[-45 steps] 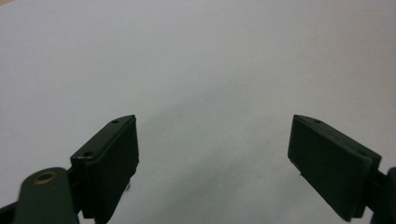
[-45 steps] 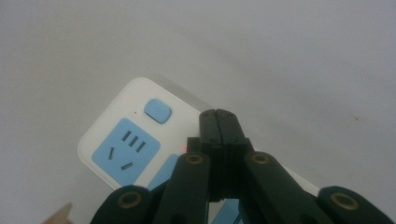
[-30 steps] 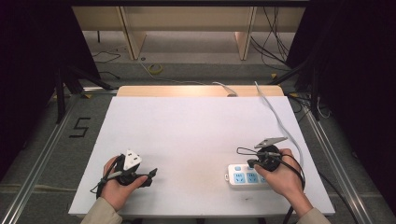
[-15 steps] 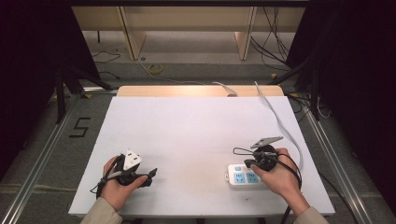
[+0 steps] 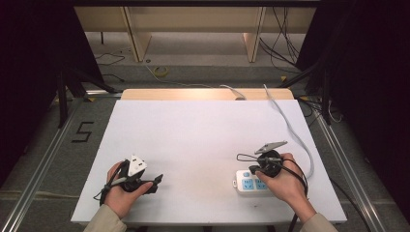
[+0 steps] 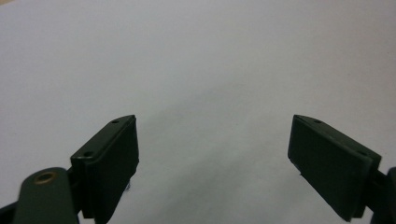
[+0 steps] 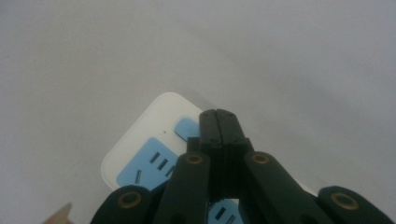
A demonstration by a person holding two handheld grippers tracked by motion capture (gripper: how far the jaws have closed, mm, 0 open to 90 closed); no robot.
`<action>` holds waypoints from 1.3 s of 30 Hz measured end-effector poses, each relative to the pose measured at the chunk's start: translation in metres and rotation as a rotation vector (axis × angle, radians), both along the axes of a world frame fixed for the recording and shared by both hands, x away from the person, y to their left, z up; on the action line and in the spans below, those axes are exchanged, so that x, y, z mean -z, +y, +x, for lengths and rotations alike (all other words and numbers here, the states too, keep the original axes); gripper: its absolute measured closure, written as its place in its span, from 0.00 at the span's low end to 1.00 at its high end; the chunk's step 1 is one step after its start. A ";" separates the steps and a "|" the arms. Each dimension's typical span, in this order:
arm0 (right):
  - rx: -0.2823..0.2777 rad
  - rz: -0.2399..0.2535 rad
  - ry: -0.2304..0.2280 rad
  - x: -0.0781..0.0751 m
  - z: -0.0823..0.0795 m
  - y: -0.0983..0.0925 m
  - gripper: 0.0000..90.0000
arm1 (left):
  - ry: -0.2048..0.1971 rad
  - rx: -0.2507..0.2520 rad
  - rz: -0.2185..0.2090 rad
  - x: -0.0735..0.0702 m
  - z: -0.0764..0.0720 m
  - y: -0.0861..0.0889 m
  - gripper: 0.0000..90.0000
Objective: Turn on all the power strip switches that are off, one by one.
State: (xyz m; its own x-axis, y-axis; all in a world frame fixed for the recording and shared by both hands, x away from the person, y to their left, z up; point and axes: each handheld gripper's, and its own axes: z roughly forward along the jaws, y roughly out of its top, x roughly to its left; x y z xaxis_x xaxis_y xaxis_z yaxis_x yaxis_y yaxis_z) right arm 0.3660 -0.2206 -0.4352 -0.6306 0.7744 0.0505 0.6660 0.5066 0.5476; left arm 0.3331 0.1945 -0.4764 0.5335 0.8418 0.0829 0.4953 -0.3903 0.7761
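Note:
A white power strip (image 5: 247, 184) with blue socket faces lies near the table's front right. My right gripper (image 5: 257, 170) hangs over it, held in a hand. In the right gripper view the jaws are shut with nothing between them, and the right gripper (image 7: 217, 116) has its tips over the power strip (image 7: 140, 158) beside a small blue button (image 7: 186, 127). I cannot tell whether they touch. My left gripper (image 5: 153, 183) rests at the front left. In the left gripper view, the left gripper (image 6: 212, 140) is open over bare white table.
The white table (image 5: 203, 135) stretches ahead of both hands. A white cable (image 5: 291, 131) runs from the strip along the right side to the back edge. Beyond the table are a wooden ledge (image 5: 203, 94), floor cables and dark curtains at both sides.
The right gripper has edged slightly left and nearer over the power strip. The left hand has kept still.

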 end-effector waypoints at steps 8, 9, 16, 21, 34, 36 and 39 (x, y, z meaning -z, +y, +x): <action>-0.007 -0.007 0.002 0.001 0.001 0.005 1.00 | 0.003 0.002 0.003 0.000 0.000 0.000 0.18; -0.010 -0.007 0.003 0.001 0.002 0.005 1.00 | 0.003 0.002 0.003 0.000 0.000 0.000 0.18; -0.018 -0.014 0.005 0.003 0.003 0.010 1.00 | 0.001 0.002 0.003 0.000 0.000 0.000 0.18; -0.022 -0.018 0.007 0.004 0.004 0.012 1.00 | 0.001 0.002 0.003 0.000 0.000 0.000 0.18; -0.031 -0.023 0.005 0.005 0.004 0.016 1.00 | 0.002 0.002 0.003 0.000 0.000 0.000 0.18; -0.035 -0.022 0.008 0.005 0.004 0.018 1.00 | 0.002 0.003 0.005 0.000 0.000 0.000 0.18; -0.042 -0.024 0.011 0.005 0.004 0.019 1.00 | 0.000 0.002 0.002 0.000 0.000 0.000 0.18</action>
State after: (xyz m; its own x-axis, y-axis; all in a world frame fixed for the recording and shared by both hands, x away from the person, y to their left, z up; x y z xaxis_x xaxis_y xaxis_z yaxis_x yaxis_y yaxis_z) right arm 0.3699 -0.2014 -0.4404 -0.6621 0.7484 0.0393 0.6500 0.5474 0.5272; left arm 0.3330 0.1945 -0.4762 0.5355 0.8403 0.0848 0.4945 -0.3933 0.7751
